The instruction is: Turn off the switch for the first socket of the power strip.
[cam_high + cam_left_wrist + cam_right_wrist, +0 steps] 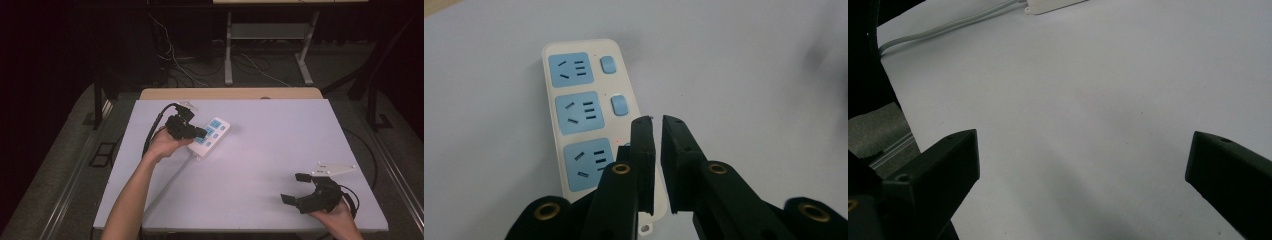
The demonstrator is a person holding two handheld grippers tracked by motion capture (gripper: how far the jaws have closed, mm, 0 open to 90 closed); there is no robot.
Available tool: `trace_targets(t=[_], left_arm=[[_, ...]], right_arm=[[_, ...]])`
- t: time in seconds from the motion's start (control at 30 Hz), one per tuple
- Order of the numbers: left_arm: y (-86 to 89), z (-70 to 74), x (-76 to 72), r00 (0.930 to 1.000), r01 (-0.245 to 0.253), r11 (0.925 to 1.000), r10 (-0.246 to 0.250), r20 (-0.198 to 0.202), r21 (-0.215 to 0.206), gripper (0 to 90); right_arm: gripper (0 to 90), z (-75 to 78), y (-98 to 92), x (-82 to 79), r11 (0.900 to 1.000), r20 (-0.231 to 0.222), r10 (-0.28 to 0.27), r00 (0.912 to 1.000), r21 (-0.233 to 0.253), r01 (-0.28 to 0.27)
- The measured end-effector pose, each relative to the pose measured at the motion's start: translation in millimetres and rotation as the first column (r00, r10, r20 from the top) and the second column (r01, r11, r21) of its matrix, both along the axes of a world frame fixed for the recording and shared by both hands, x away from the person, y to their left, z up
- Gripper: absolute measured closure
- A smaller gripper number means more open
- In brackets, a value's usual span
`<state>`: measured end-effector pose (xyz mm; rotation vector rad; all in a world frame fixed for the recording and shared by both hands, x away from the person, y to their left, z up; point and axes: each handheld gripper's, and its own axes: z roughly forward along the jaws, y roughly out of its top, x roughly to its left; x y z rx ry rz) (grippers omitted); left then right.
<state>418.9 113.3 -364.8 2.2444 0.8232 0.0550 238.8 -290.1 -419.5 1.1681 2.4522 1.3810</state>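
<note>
Fingers of left gripper (658, 125) nearly closed over power strip (584, 115), its long axis running away from them

Your bare forearms carry matte black grippers, the left gripper (200, 133) and the right gripper (294, 188), with brass-ringed screws, black trailing cables and grey triangular top plates.

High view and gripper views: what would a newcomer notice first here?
First, the white plastic power strip with three blue sockets lying on the far left part of the pale table. The left black tool hovers over its near end, jaws almost closed, next to the blue switches. The right black tool waits wide open at the table's near right corner.
</note>
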Motion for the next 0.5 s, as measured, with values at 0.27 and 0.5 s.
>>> trace_targets(t=[0.27, 0.5], left_arm=[[2.4, -10.5, 9.8, 0.9996, -0.012, 0.9999, 0.012, -0.025, 0.000, 89.1], [7.3, -18.9, 16.9, 0.9981, -0.037, 0.9993, 0.037, -0.049, -0.004, 89.2]], right_arm=[[0.7, 0.6, -1.9, -0.3, 1.000, 0.005, 0.000, 1.0000, 0.008, 0.000], [0.6, 0.4, -1.9, -0.3, 1.000, 0.007, 0.001, 1.0000, 0.005, -0.001]])
